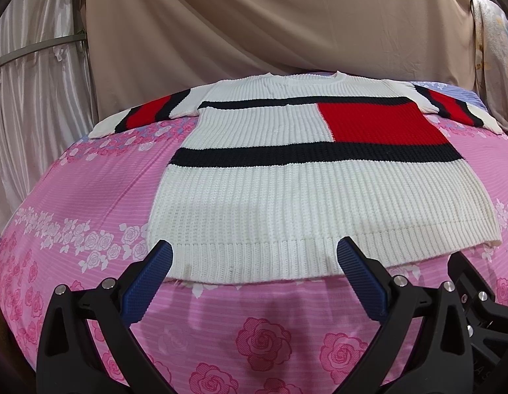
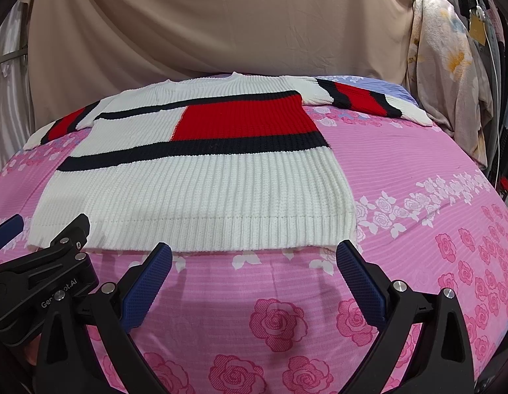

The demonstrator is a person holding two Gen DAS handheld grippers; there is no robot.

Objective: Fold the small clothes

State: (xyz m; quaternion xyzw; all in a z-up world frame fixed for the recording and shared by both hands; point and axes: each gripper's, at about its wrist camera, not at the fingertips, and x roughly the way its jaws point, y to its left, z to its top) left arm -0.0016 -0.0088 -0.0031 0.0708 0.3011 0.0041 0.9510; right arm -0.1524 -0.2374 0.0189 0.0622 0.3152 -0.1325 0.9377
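A white knitted sweater [image 1: 254, 197] with a red block and dark navy stripes lies flat on a pink rose-patterned bed, sleeves spread out, neck at the far side. My left gripper [image 1: 254, 252] hovers open over the left part of its ribbed hem with nothing between the blue pads. In the right wrist view the same sweater [image 2: 194, 184] fills the left half. My right gripper [image 2: 254, 256] stands open just in front of the hem's right end, holding nothing. The left gripper's body [image 2: 40, 262] shows at the lower left of that view.
The pink bedsheet [image 2: 418, 197] stretches to the right of the sweater and in front of it. Beige curtain [image 1: 254, 16] hangs behind the bed. Floral fabric and hanging clothes [image 2: 451, 82] stand at the far right. A blue striped sheet [image 2: 385, 88] shows under the right sleeve.
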